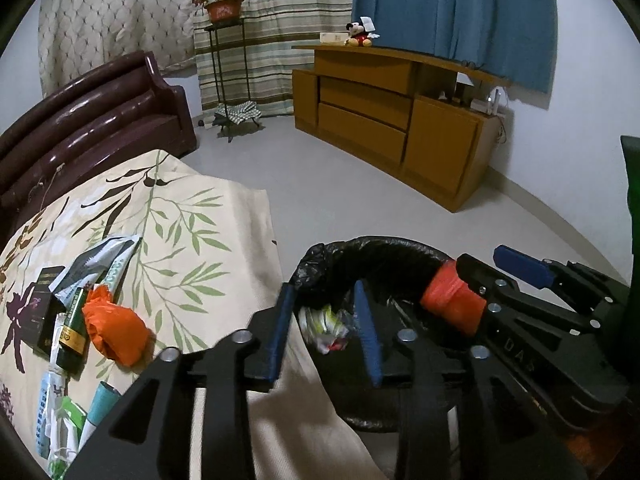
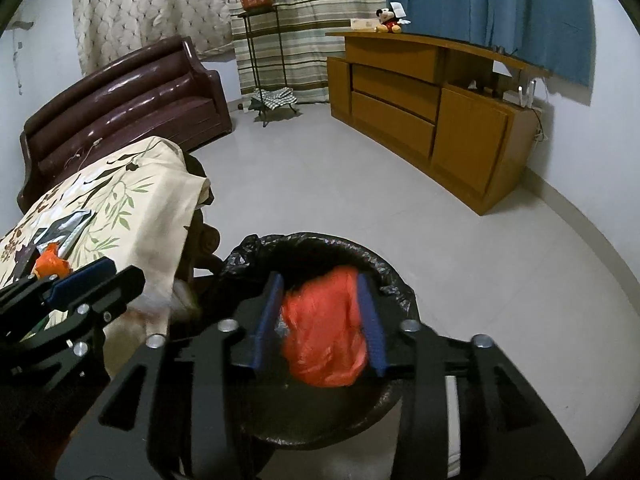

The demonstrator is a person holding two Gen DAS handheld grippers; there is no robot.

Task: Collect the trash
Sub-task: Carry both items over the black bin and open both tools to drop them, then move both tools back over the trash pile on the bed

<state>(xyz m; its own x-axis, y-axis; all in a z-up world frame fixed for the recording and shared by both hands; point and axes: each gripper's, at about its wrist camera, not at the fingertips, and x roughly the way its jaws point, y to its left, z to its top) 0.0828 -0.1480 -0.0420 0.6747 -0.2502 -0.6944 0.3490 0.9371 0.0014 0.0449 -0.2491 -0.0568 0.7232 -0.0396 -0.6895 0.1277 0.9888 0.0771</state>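
While the left hand-held gripper (image 1: 326,330) hangs over the bin (image 1: 384,246), its jaws stand apart around a crumpled white wrapper (image 1: 326,326), pads not visibly pressing. More trash (image 1: 72,320) lies on the desk (image 1: 224,216), left of the bin.

From the right view, the right hand-held gripper (image 2: 320,320) is parted with an orange plastic bag (image 2: 324,328) between the pads above the bin; can't tell if it's still pinched. Bag looks light, soft and slippery, so I'd grab a bunched fold.
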